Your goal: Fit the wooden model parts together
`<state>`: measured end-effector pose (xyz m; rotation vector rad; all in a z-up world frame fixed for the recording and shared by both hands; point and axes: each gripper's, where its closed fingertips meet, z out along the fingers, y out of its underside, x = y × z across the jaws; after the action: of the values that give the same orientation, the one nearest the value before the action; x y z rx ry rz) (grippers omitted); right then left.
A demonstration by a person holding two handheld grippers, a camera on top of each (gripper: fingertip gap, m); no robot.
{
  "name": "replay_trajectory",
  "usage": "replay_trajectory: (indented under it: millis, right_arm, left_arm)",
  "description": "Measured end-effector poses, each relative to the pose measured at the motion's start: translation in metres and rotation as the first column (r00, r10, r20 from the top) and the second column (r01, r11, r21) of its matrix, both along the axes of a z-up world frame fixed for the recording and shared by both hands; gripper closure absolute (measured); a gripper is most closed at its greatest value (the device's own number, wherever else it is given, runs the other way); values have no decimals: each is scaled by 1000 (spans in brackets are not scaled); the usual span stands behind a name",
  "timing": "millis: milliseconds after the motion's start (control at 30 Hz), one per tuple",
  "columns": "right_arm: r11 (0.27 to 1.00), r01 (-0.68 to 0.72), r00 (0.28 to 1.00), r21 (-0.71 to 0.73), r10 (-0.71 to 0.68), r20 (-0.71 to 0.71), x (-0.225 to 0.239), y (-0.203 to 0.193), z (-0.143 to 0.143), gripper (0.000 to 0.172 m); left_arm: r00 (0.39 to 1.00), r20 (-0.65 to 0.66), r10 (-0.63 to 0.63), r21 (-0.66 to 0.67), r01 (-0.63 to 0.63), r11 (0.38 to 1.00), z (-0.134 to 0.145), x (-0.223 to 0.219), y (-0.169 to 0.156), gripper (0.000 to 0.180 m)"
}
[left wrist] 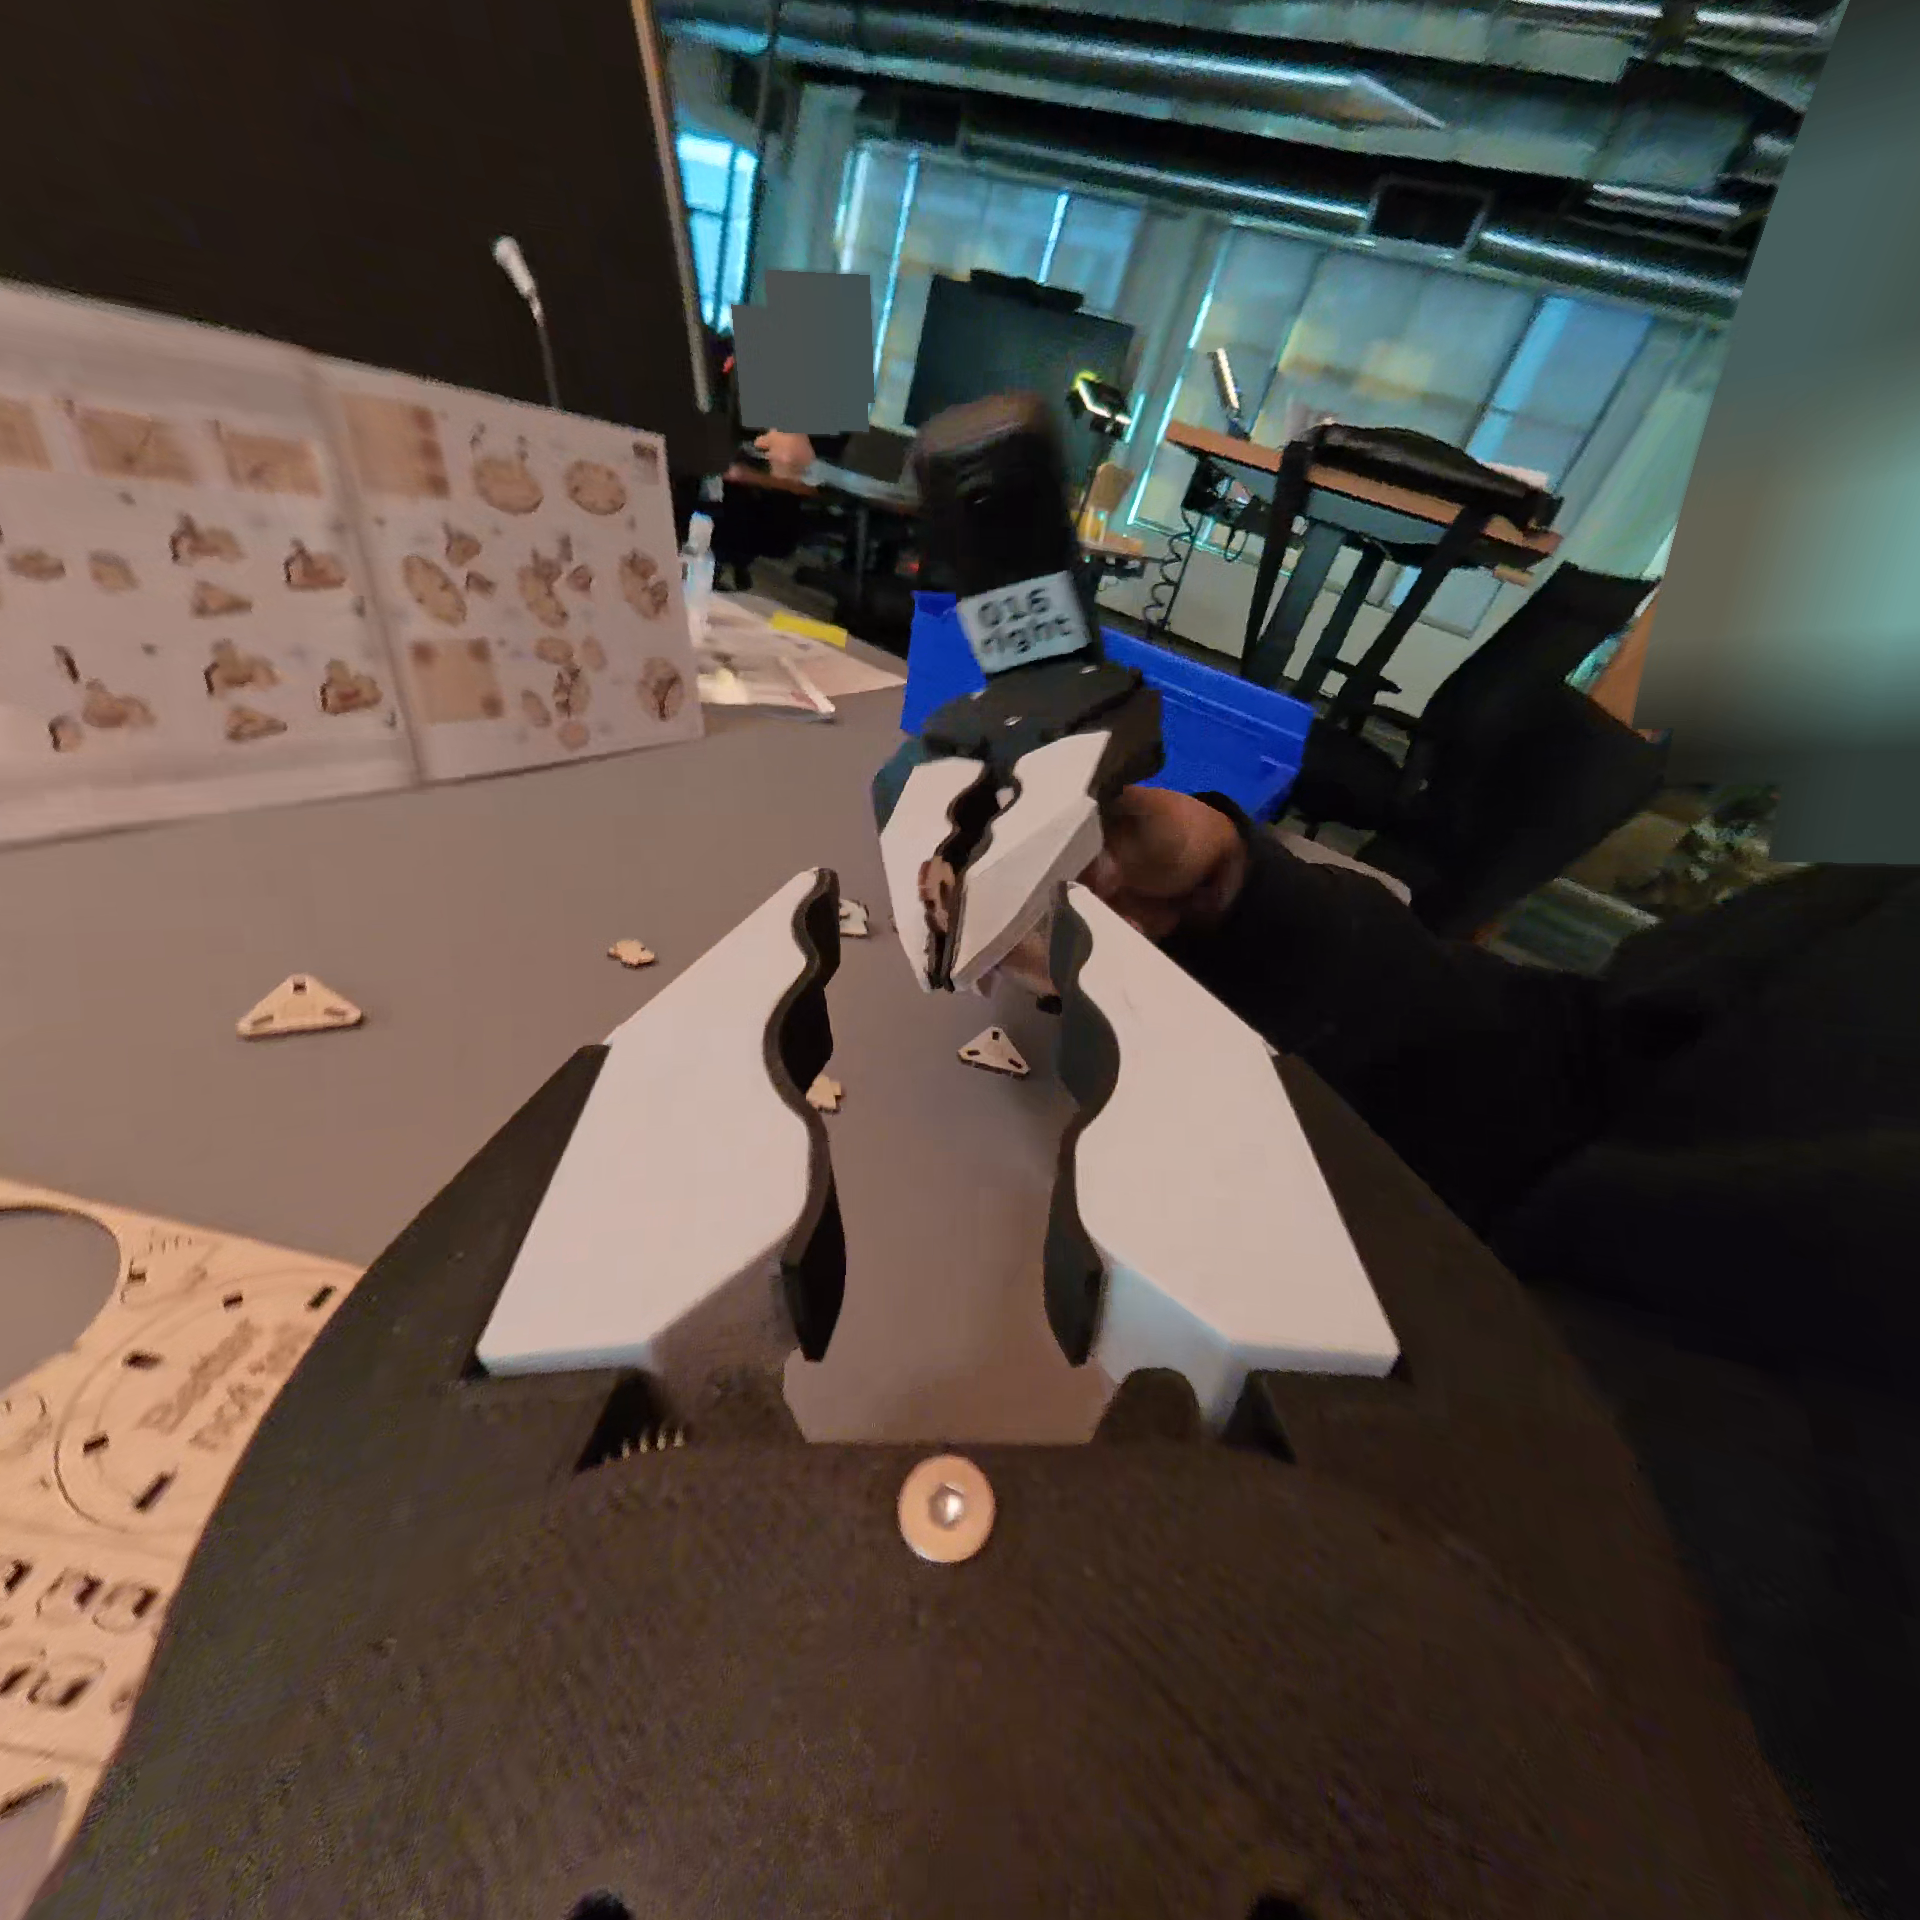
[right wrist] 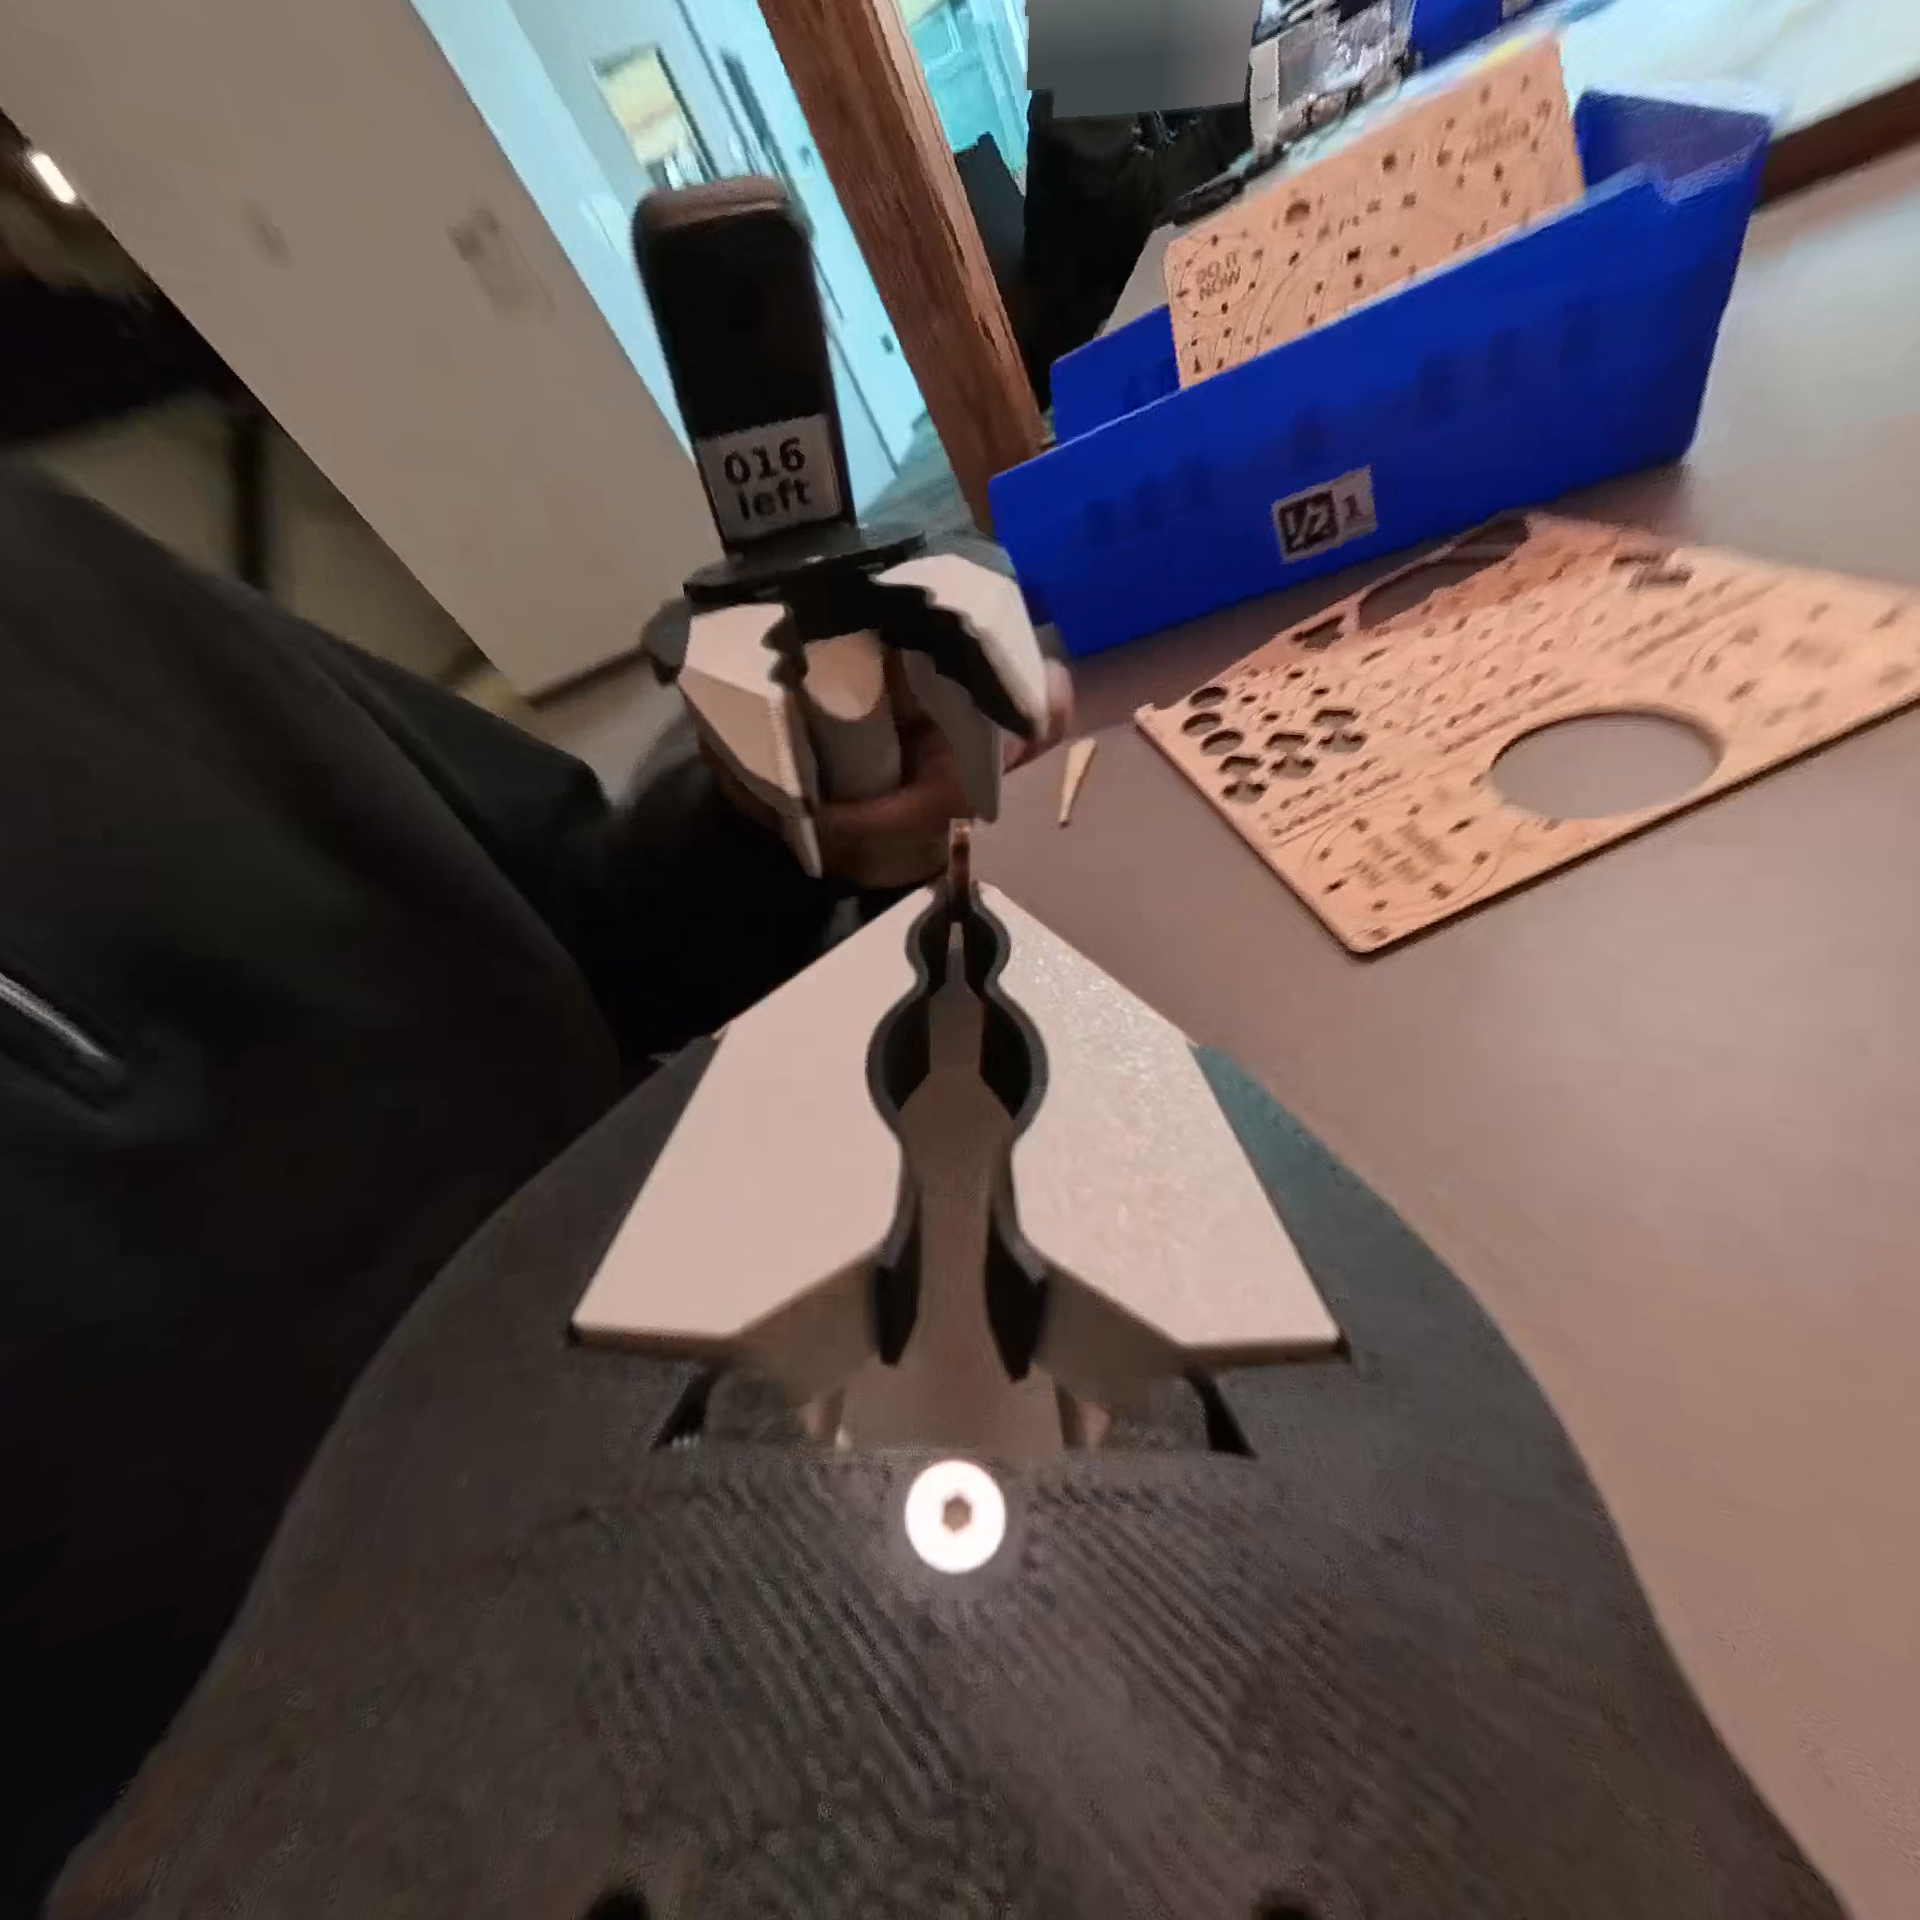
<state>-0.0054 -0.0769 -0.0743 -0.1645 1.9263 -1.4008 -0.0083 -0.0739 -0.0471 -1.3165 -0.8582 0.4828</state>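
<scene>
A thin laser-cut wooden piece (right wrist: 957,868) is clamped edge-on at the tips of the right gripper (right wrist: 958,902). The left gripper (left wrist: 951,904) is held wide apart, nothing gripped, just beside it over the grey table (left wrist: 468,935).

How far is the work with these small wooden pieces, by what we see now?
Done: the wooden sheet has many holes, and loose pieces lie on the table. In hand: the right gripper pinches a thin wooden piece; the left gripper is open, empty. Left: nothing looks joined together yet.
</scene>
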Motion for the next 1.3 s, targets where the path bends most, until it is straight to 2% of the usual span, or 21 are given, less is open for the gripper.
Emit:
replay_trajectory:
  millis: [67,133,200,267,433,600,733,800,933,1100,1167,1200,1300]
  right_arm:
    - [993,-43,981,106,21,193,-2,9,-6,172]
    - [984,-105,940,144,51,337,-4,17,-7,172]
    - [979,-134,924,153,68,376,-5,25,-10,172]
    - [972,-154,922,179,77,380,-5,33,-17,172]
    - [937,-221,917,270,106,385,-2,48,-36,172]
    - [875,-381,884,300,249,396,20,69,-41,172]
    - [810,-519,826,272,393,405,45,87,-35,171]
    - [784,-554,808,281,426,407,53,92,-37,172]
    - [767,-582,787,271,447,425,59,94,-36,172]
    - [768,-588,778,254,451,436,59,96,-32,171]
    - [764,-594,774,251,459,435,60,97,-31,172]
    - [764,-596,773,248,462,435,61,97,-31,171]
    - [774,-590,773,230,459,437,61,95,-28,172]
  left_arm:
    - [998,-51,25,-79,-29,996,-3,-3,1,142]
    - [997,-56,52,-198,-62,978,-17,-12,2,144]
    - [1000,-20,23,-305,-29,952,-34,-18,10,143]
    - [1000,-7,-30,-354,25,935,-44,-20,22,142]
    - [980,-5,-199,-303,188,934,-46,-17,49,150]
    - [948,-1,-318,-216,310,926,-40,0,62,157]
    - [892,25,-451,-185,448,875,-41,21,75,163]
    - [868,26,-496,-166,493,854,-39,30,81,161]
    - [839,57,-541,-190,541,819,-45,41,91,155]
    - [838,96,-537,-267,542,797,-55,44,99,156]
    - [834,93,-543,-259,547,796,-54,45,99,158]
    - [841,92,-532,-251,537,805,-53,43,98,165]
    - [836,81,-543,-213,547,810,-49,43,95,166]
